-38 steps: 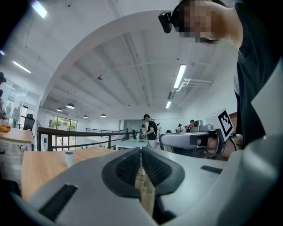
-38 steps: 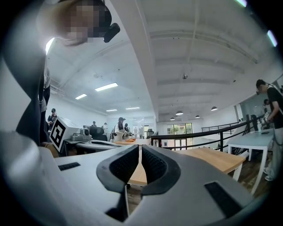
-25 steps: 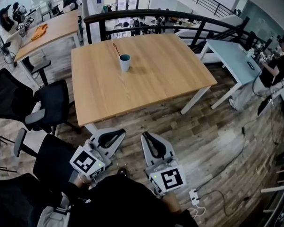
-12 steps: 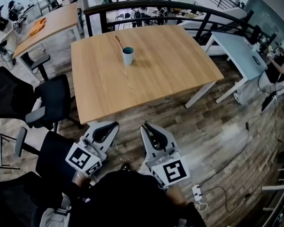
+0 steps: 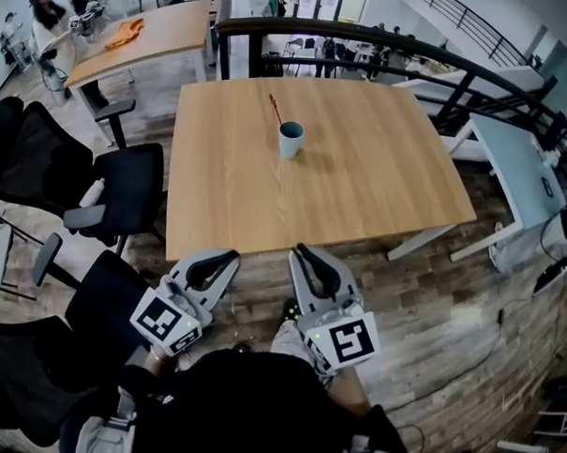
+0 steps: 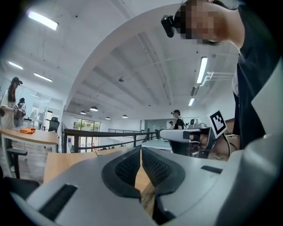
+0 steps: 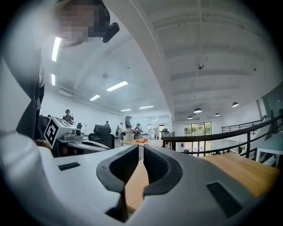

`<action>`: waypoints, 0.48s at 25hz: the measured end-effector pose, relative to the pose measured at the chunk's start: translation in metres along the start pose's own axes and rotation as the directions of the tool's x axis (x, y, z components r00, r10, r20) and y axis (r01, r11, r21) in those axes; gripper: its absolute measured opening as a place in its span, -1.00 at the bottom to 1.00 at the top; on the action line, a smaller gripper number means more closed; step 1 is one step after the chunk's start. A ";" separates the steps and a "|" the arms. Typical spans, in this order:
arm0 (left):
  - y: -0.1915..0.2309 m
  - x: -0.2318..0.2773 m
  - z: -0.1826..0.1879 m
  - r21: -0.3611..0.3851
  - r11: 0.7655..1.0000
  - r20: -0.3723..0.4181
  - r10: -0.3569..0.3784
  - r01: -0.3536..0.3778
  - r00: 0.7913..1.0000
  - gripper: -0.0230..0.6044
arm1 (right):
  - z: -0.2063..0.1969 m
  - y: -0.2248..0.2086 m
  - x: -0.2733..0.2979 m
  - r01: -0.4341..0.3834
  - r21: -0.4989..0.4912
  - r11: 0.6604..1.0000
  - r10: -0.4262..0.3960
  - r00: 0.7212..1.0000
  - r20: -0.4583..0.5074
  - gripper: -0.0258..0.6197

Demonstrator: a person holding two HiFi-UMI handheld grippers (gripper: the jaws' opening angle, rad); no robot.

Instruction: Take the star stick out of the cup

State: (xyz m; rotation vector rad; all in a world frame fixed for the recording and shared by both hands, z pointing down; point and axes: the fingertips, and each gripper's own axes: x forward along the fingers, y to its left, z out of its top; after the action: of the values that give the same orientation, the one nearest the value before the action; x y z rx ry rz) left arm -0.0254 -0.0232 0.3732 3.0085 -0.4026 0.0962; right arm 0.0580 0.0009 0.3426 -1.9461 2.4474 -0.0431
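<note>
Okay, both tools are low in the head view, side by side in front of the person. The left tool [image 5: 230, 259] has its jaws pressed together with nothing between them. The right tool [image 5: 301, 249] is the same: jaws closed to a sliver, empty. Both point toward the tabletop [image 5: 376, 189], with their tips just at its near edge and the wood floor [image 5: 427, 299] below. The cup [image 5: 291, 140] is light blue and stands upright on the far-middle part of the tabletop, well apart from both tools. The star stick [image 5: 275, 109] sits in the cup, thin and reddish, leaning back-left over the rim; its star end is too small to make out. Black office chairs [image 5: 122, 186] stand left of the tabletop. A dark railing [image 5: 369, 39] runs behind the far edge. An orange cloth [image 5: 125, 31] lies on another table at far left.
</note>
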 end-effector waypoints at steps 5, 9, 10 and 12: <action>0.026 0.034 0.001 0.004 0.996 -0.010 0.087 -0.087 0.996 -0.85 | -0.005 -0.040 0.028 -0.069 0.007 0.998 0.069 0.998 0.004 -0.84; 0.039 0.065 0.000 0.002 0.993 -0.016 0.120 -0.120 0.993 -0.85 | -0.011 -0.073 0.044 -0.093 0.013 0.996 0.093 0.996 0.006 -0.84; 0.040 0.074 0.001 0.012 0.992 -0.016 0.122 -0.122 0.992 -0.85 | -0.012 -0.082 0.047 -0.101 0.015 0.995 0.101 0.995 0.004 -0.84; 0.042 0.092 0.005 0.048 0.990 -0.019 0.134 -0.133 0.991 -0.85 | -0.011 -0.099 0.055 -0.124 0.018 0.992 0.124 0.992 0.010 -0.84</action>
State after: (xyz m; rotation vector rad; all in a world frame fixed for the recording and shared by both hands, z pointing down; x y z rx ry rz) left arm 0.0521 -0.0883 0.3795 3.0201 -0.6070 0.1509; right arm 0.1415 -0.0745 0.3571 -1.7793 2.5467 -0.0556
